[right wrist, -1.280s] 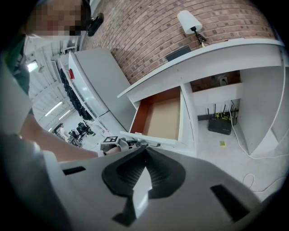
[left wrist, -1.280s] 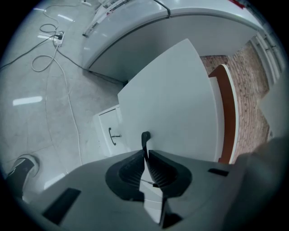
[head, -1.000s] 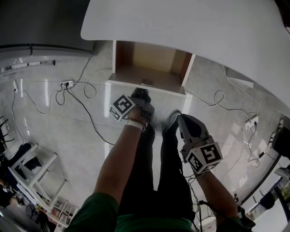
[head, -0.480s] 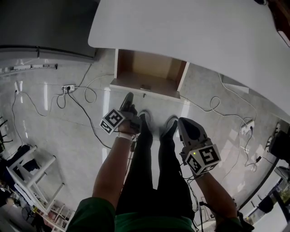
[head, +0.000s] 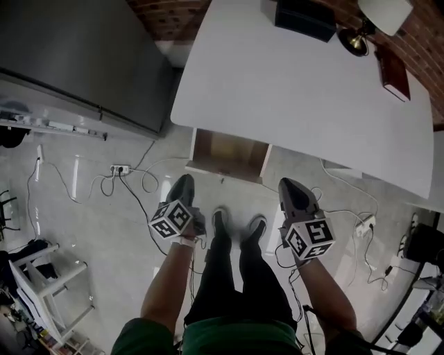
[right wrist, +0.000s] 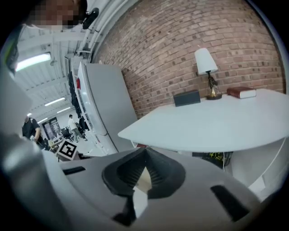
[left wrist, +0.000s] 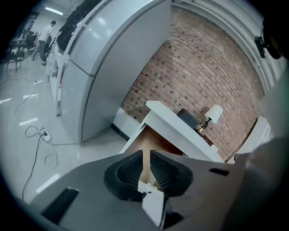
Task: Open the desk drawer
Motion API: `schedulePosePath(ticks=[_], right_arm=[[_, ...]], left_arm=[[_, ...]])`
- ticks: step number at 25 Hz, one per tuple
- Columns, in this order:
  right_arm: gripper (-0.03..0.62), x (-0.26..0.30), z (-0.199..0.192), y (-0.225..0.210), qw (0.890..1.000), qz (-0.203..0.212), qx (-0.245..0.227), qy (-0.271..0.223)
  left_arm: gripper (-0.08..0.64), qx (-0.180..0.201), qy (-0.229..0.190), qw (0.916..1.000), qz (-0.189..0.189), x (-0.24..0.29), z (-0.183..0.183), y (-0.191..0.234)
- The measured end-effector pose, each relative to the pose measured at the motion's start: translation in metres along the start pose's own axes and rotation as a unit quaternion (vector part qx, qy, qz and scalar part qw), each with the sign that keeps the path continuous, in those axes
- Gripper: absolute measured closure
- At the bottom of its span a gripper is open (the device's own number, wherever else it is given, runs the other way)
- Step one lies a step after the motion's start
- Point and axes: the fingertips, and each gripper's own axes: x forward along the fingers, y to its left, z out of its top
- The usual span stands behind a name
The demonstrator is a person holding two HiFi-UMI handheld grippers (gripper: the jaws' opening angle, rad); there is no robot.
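Note:
A white desk (head: 298,90) fills the top of the head view. Its drawer (head: 229,154) stands pulled out below the near edge, showing a brown inside. My left gripper (head: 182,183) hangs over the floor, short of the drawer's left front corner and apart from it. Its jaws stand open by a narrow gap, holding nothing. In the left gripper view (left wrist: 146,159) the brown drawer (left wrist: 156,144) shows through that gap. My right gripper (head: 288,184) hovers right of the drawer, shut and empty, its tips (right wrist: 145,151) pointing at the desk (right wrist: 216,122).
A tall grey cabinet (head: 83,62) stands left of the desk. A power strip (head: 121,168) and cables lie on the tiled floor. On the desk are a lamp (head: 368,21), a black box (head: 305,17) and a red book (head: 394,69). The person's shoes (head: 239,225) face the drawer.
The left gripper has drawn back from the drawer's front toward the person. The view has pulled back and up, showing more of the desk. The drawer stays out.

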Motion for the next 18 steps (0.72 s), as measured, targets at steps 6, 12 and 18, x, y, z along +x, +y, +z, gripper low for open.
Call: schedulePosePath(ticks=[6,12,18], right_arm=[[0.592,-0.020,0.109,0.001,0.998,-0.006,-0.011,-0.067],[0.592,-0.054,0.194,0.013,0.992,0.003,-0.012,-0.128],[0.592,-0.081,0.242,0.021,0.987,0.007,-0.036,-0.158]], left_arm=[[0.515,0.094,-0.080,0.9907,-0.057,-0.045,0.110,-0.105],[0.517,0.153,-0.129,0.9764,-0.081,-0.096,0.178,-0.186],[0.518,0.186,-0.131,0.9724,-0.051,-0.128,0.201,-0.231]])
